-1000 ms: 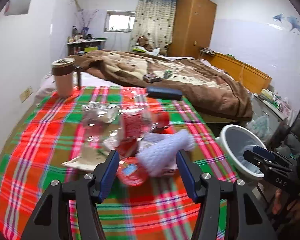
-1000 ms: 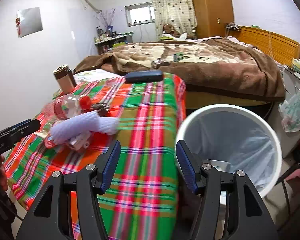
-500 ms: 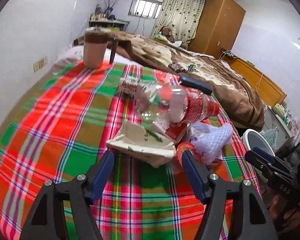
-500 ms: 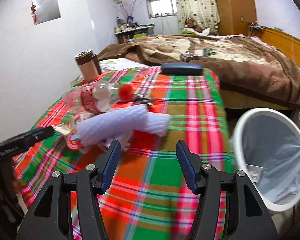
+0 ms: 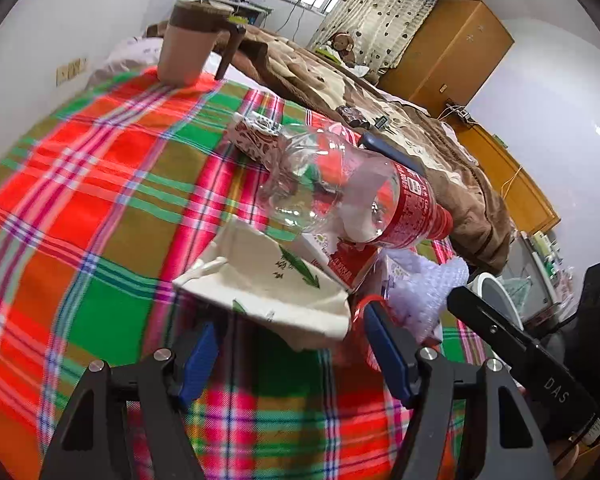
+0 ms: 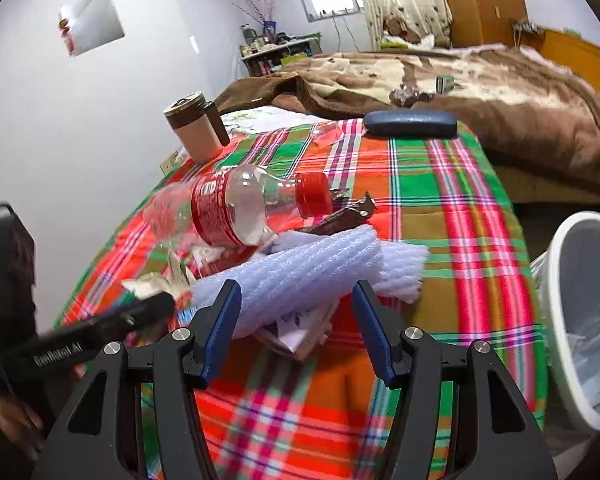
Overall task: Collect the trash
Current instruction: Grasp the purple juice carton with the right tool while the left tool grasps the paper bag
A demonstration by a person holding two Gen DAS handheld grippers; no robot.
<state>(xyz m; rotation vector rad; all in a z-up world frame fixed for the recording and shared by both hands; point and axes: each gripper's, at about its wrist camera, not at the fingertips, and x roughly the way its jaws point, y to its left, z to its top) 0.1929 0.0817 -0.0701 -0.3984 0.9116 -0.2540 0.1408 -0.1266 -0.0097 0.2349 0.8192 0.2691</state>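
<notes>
A pile of trash lies on the plaid tablecloth (image 5: 100, 200). It holds a clear plastic bottle (image 5: 352, 196) with a red label, a crumpled white wrapper (image 5: 268, 280) with green leaves, and a white foam sleeve (image 6: 308, 272). A brown foil wrapper (image 6: 340, 216) lies by the bottle's (image 6: 236, 208) red cap. My left gripper (image 5: 290, 356) is open, low over the cloth, with the white wrapper's edge just ahead of its tips. My right gripper (image 6: 296, 320) is open, and the foam sleeve lies just beyond its fingertips. Neither pair of pads presses on anything.
A white bin (image 6: 572, 312) with a liner stands off the table's right edge. A brown mug (image 6: 196, 128) and a dark glasses case (image 6: 412, 124) sit at the far end of the cloth. A small patterned box (image 5: 256, 140) lies behind the bottle. A bed with a brown blanket (image 6: 500, 92) lies beyond.
Both grippers have closed in on the trash pile. The right one swung left, away from the bin. The left one sank and rolled, and its jaws widened a little.
</notes>
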